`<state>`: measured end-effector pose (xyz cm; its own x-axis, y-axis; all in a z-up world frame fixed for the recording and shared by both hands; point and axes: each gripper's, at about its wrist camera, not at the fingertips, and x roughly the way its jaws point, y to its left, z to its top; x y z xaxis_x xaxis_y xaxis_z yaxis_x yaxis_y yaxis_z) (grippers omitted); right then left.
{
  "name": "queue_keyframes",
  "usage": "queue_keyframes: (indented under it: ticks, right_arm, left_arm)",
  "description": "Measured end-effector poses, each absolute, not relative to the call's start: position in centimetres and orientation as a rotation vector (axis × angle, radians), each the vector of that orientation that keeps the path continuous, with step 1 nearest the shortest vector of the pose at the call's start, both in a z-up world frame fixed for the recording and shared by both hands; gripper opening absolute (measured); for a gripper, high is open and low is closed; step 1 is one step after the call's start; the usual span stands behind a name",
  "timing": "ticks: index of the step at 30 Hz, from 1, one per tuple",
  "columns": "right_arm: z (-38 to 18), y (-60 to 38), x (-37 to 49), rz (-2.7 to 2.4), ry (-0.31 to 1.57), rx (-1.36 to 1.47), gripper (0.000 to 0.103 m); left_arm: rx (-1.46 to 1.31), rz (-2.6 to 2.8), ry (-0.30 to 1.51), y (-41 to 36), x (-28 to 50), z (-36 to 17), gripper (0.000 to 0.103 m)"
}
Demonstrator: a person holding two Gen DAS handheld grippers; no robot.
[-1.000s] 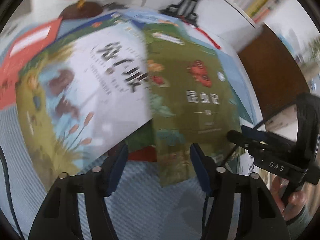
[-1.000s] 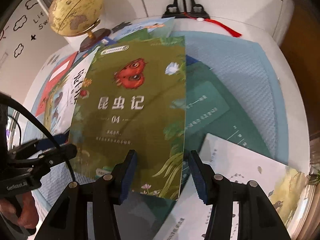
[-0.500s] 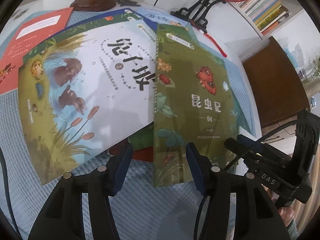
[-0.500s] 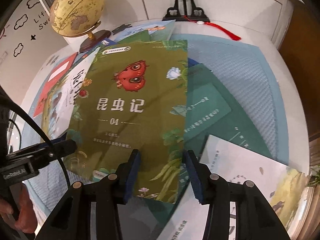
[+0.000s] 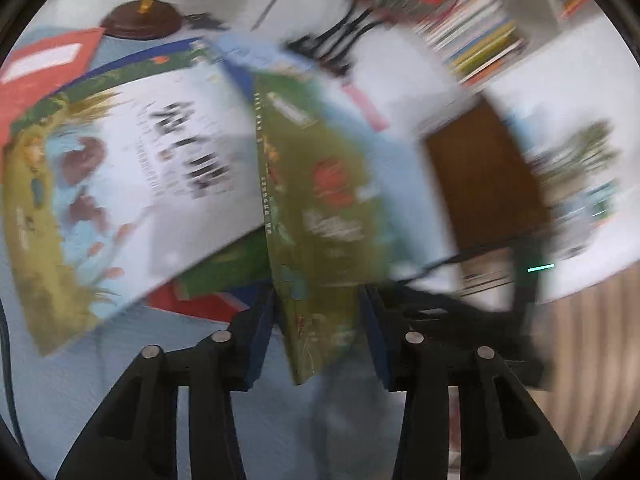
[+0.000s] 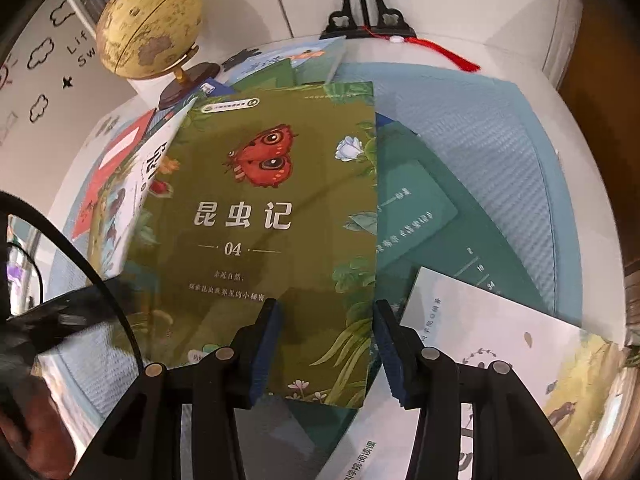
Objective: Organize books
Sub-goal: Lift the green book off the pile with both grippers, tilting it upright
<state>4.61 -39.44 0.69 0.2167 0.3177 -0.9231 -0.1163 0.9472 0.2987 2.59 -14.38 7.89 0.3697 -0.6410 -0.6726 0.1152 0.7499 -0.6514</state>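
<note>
An olive-green book with a red butterfly cover [image 6: 276,216] lies on top of a pile of books on a blue mat [image 6: 500,152]. My right gripper [image 6: 326,344] is open, its fingers astride the book's near edge. In the blurred left wrist view the same green book [image 5: 320,208] looks tilted up on its edge between the open fingers of my left gripper [image 5: 316,336]. A large white picture book [image 5: 132,184] lies to its left. The other gripper shows dimly at the left of the right wrist view [image 6: 64,320].
A globe on a wooden base [image 6: 152,36] and a black stand with a red tassel [image 6: 360,20] sit at the back. A red book [image 5: 40,68] lies far left. A dark green book [image 6: 416,204] and a white book [image 6: 500,360] lie on the right. A brown cabinet [image 5: 480,184] stands beside the table.
The left gripper has swung to the right and closer to the green book's near corner; its view is now blurred. The right gripper has moved slightly forward over the book.
</note>
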Motion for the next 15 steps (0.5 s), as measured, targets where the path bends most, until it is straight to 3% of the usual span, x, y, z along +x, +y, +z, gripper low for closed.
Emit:
queue_keyframes:
  ticks: [3, 5, 7, 15]
  right_arm:
    - [0.4, -40.1, 4.7, 0.325, 1.325, 0.238, 0.048]
    - [0.4, -40.2, 4.6, 0.321, 1.321, 0.240, 0.048]
    - [0.5, -40.0, 4.5, 0.322, 1.321, 0.237, 0.048]
    - [1.2, -41.0, 5.1, 0.359, 1.351, 0.361, 0.050]
  left_arm:
    - [-0.536, -0.535, 1.073, -14.9, 2.9, 8.6, 0.033]
    - [-0.470, -0.486, 1.093, -15.5, 3.5, 7.7, 0.018]
    - [-0.468, -0.473, 1.134, -16.1, 4.3, 6.2, 0.010]
    - [-0.498, -0.469, 1.172, -17.9, 6.6, 5.3, 0.009]
